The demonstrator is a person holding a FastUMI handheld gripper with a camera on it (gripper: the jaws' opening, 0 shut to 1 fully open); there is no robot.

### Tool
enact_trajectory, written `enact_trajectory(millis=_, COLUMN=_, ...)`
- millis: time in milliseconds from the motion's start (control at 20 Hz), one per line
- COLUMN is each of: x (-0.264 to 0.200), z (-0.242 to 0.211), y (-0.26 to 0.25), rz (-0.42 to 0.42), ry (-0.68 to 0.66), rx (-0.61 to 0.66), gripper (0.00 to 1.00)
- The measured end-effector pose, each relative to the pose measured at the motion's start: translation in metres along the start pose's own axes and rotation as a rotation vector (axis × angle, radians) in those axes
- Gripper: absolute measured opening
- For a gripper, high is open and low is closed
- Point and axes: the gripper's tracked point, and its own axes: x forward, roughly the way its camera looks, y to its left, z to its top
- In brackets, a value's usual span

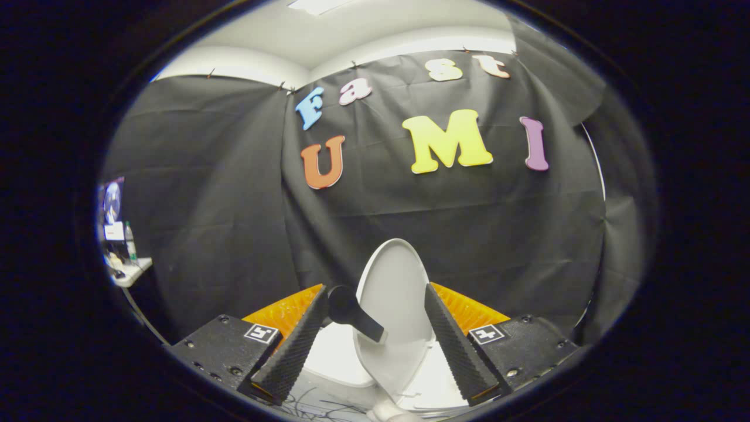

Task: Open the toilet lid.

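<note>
Far left, a surface (132, 271) holds a bottle (129, 240). Your gripper (378, 319) points level at the booth wall, its fingers apart and touching nothing. Between them the toilet lid (394, 305) stands raised and upright, a dark handle (353, 316) on its left edge.

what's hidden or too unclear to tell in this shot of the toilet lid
- Toilet lid, gripper view: upright between the tool fingers; its lower end and hinge are hidden behind a black handle-like part and the fingers.
- Toilet bowl: only white patches show between the fingers, so seat and rim cannot be separated.
- Desk beyond the cloth wall: items too small and distorted to identify.
- Tool: fingers apart; contact with the lid cannot be told.
</note>
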Motion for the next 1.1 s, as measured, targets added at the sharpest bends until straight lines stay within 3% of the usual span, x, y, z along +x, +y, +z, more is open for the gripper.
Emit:
enact_trajectory(millis=250, x=-0.044, z=0.003, y=-0.067, rz=-0.110, ry=-0.051, rx=0.045, gripper=1.00)
enact_trajectory(millis=600, x=-0.125, z=-0.052, y=-0.222, rz=-0.420, ry=-0.040, rx=-0.052, gripper=1.00)
enact_trajectory(millis=750, x=-0.152, z=-0.088, y=-0.253, rz=-0.455, ry=0.007, rx=0.012, gripper=1.00)
enact_trajectory(millis=1100, x=-0.176, z=-0.130, y=-0.298, rz=-0.566, ry=0.068, rx=-0.050, gripper=1.00)
